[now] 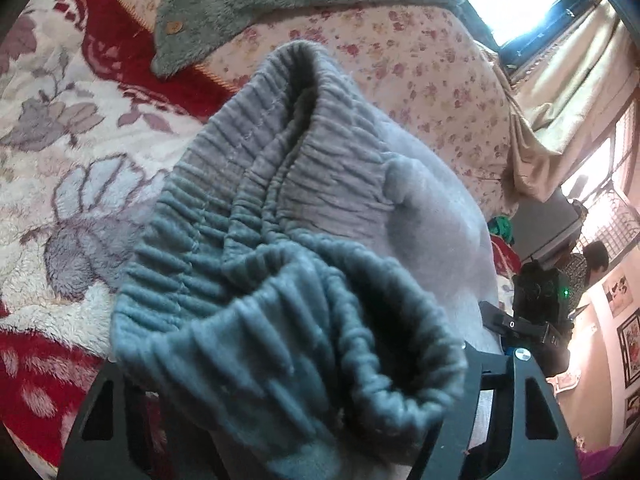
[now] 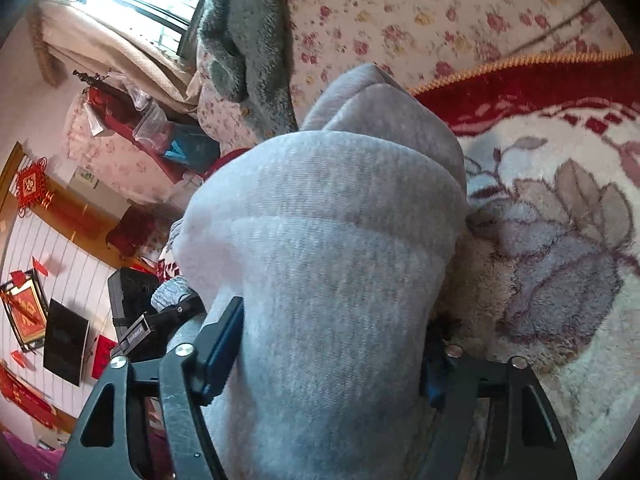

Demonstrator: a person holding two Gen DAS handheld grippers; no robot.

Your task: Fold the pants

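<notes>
Grey fleece fills both views: you have the pants [image 1: 304, 240] lifted off the blanket [image 1: 60, 152], one end in each tool. Your left gripper [image 1: 288, 432] has the ribbed waistband [image 1: 256, 184] bunched between its jaws, which stand fairly wide around the thick roll of elastic; the cloth hides the tips, so how hard they bite cannot be told. Your right gripper [image 2: 332, 364] pinches a doubled stack of cloth, its blue pad [image 2: 222, 354] pressed against one side and the other pad mostly buried; the jaws are closed as far as the bundle allows. This looks like the carrying stage of a fold, waistband and the far end held up together, well above the bed. Next you likely need to bring both ends down onto the floral blanket, lay one over the other with edges matched, and only then release. The grey fleece garment [image 1: 248, 4] lies further up the bed, so keep the pants short of it.
</notes>
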